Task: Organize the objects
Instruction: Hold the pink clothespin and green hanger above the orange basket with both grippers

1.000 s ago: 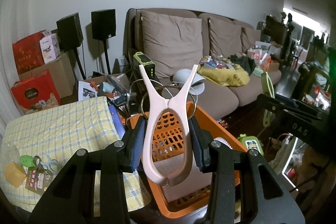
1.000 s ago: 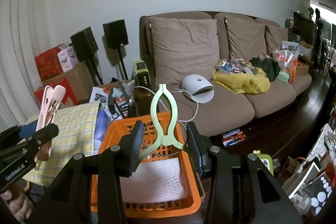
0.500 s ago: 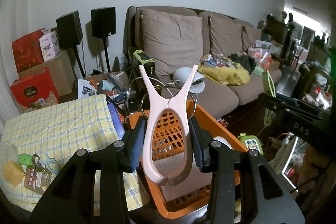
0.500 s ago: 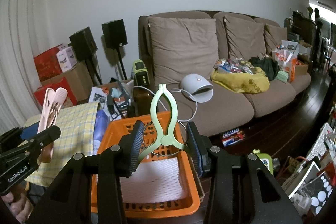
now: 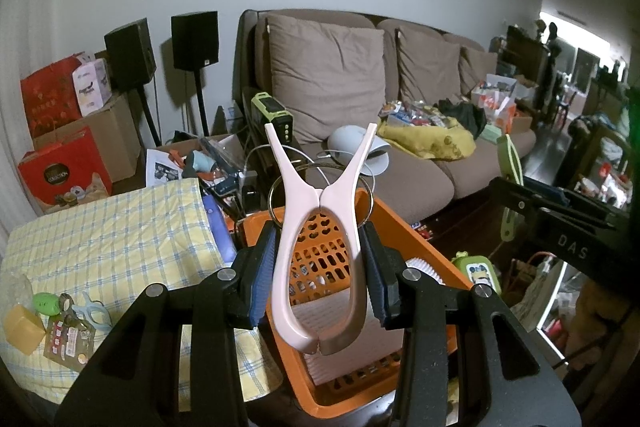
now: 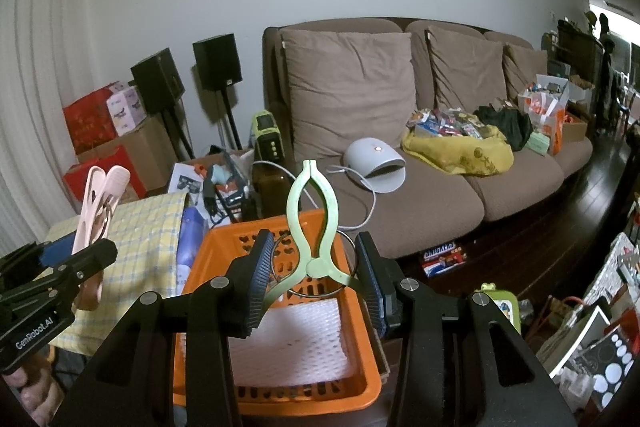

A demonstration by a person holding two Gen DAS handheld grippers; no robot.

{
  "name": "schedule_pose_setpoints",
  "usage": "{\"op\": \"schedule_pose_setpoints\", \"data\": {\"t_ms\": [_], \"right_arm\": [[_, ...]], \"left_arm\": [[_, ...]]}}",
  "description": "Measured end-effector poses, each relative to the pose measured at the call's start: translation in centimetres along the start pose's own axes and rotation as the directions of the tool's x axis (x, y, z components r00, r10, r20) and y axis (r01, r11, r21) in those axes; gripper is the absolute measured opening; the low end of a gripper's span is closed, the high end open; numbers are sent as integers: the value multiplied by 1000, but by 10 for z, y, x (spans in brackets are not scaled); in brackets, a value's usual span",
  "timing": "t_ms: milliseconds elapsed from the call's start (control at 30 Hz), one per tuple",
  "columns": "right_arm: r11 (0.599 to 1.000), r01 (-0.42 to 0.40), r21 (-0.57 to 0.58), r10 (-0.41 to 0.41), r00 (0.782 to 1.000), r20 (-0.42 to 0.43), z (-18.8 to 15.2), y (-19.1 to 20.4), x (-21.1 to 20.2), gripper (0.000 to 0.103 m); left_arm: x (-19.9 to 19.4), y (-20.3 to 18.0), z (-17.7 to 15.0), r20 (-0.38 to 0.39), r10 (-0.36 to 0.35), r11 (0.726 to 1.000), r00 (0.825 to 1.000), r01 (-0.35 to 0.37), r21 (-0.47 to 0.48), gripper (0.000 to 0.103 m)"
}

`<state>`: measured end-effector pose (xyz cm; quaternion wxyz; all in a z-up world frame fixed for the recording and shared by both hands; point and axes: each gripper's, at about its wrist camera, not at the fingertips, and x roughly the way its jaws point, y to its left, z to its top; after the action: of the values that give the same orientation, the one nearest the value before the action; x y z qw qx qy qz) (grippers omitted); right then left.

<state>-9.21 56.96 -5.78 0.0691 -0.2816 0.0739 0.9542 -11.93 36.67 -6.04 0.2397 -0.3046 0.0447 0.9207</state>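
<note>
"GenRobot.AI" on left claw (image 6: 60,269); "SNICKERS" box (image 6: 443,258) (on floor).

The pink clothespin (image 5: 320,251) is smooth, slightly glossy plastic with a thin metal ring; the green clothespin (image 6: 314,227) looks matt plastic. The orange basket (image 6: 360,387) is perforated glossy plastic lined with white foam netting (image 6: 288,343). At nine o'clock lies yellow checked cloth (image 5: 120,239).

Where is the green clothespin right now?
The green clothespin is clamped in the right gripper, centre of the right wrist view, above the orange basket. In the left wrist view it shows at the right.
</note>
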Motion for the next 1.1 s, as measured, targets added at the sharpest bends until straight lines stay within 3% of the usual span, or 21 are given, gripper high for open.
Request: {"op": "schedule_pose_setpoints", "data": {"t_ms": [1100], "right_arm": [[1000, 3, -1, -3, 1000, -30, -6, -4, 10, 42]], "left_arm": [[13, -2, -5, -19, 6, 1000, 1000, -5, 8, 38]]}}
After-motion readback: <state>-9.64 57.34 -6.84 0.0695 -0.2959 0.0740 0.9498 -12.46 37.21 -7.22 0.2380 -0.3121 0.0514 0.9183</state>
